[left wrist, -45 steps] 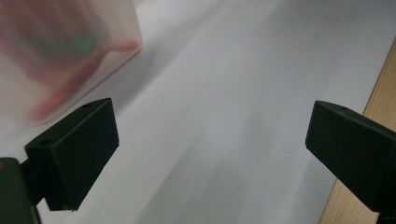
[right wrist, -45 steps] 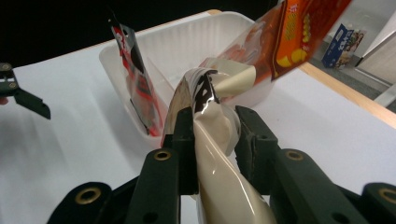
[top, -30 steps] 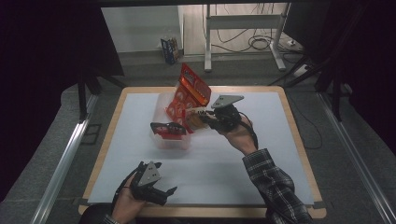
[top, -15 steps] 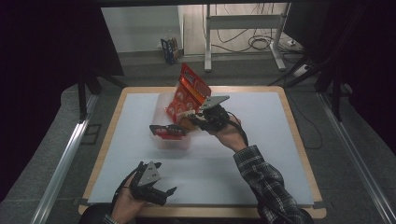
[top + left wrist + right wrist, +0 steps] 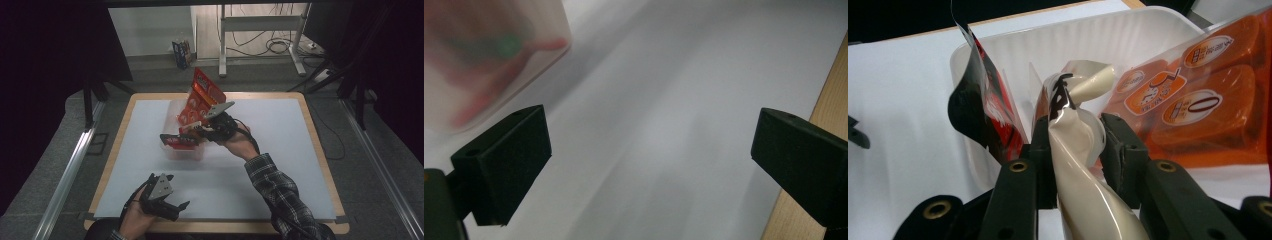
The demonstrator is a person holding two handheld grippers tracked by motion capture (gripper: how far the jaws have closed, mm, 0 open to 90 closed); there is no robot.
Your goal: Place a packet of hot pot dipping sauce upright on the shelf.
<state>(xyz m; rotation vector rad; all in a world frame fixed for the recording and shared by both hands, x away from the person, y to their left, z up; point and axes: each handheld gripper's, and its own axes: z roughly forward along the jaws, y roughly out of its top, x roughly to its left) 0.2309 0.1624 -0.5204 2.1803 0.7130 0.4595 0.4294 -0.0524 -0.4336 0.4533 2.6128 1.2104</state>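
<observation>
Room: dim all round, grey carpet floor, a white-legged desk frame at the back with cables pooled beneath it, and a small blue box standing on the floor.
Surface: white mat laid over a light wooden tabletop, the wood showing as a border on every side.
Container: translucent white plastic tub sits left of the mat's centre; the right gripper view looks straight into it.
Packet: big orange-red snack bag leans upright out of the tub's far end.
Right gripper: over the tub's near side, jaws pinched on a twisted cream-and-red glossy wrapper; a second dark red wrapper stands just beside it.
Left gripper: near the front edge, jaws spread wide with nothing but mat between them, the tub blurred at the top left corner.
</observation>
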